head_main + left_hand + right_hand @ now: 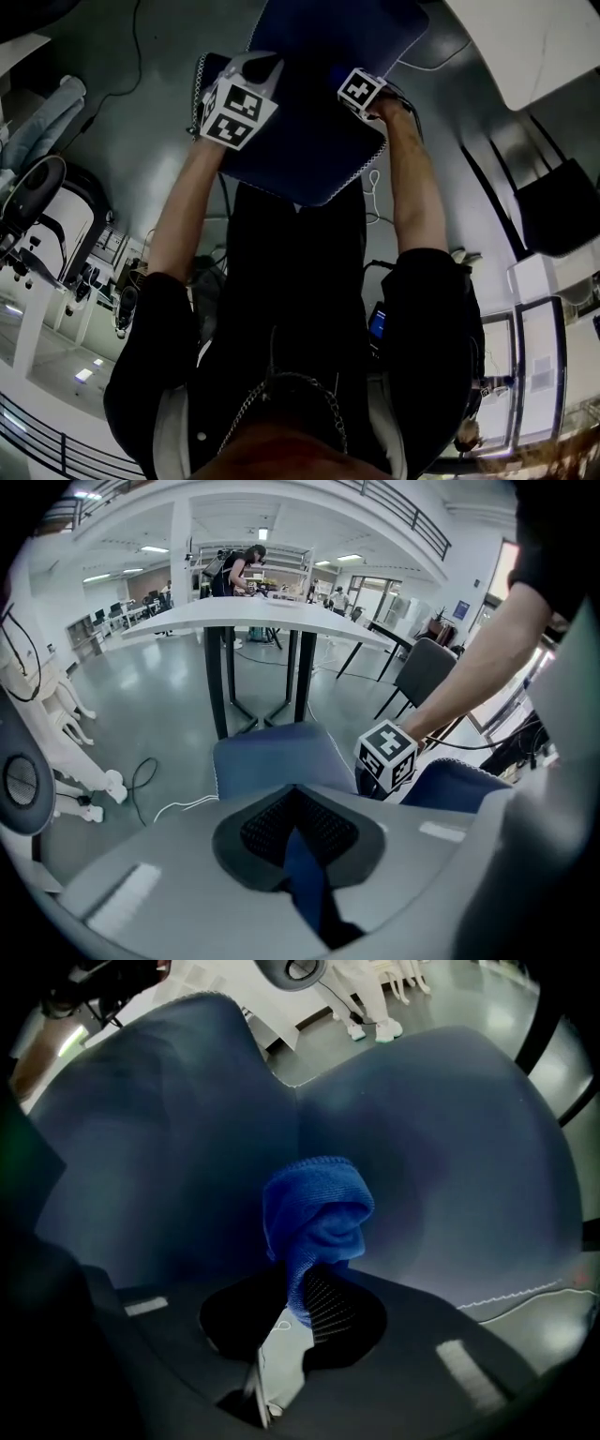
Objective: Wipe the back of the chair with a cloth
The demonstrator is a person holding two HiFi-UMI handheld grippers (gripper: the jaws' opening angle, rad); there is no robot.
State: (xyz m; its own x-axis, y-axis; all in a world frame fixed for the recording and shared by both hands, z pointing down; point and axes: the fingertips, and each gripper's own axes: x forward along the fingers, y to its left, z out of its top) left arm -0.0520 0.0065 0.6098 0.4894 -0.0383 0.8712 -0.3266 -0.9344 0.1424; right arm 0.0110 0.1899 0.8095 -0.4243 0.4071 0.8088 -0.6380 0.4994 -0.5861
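Cloth, bright blue, bunched and clamped in right gripper jaws, bulging out at 12 o'clock from the tips and lying against the chair back, which fills the view beyond. Left gripper jaws closed down on dark blue strip; can't tell whether it belongs to the chair. Past them at 1 o'clock, right gripper's marker cube; farther, at 11 o'clock, white table.

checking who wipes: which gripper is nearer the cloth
Right. The right gripper has its jaws shut on the cloth at the chair back; the left gripper clamps the back's other edge.
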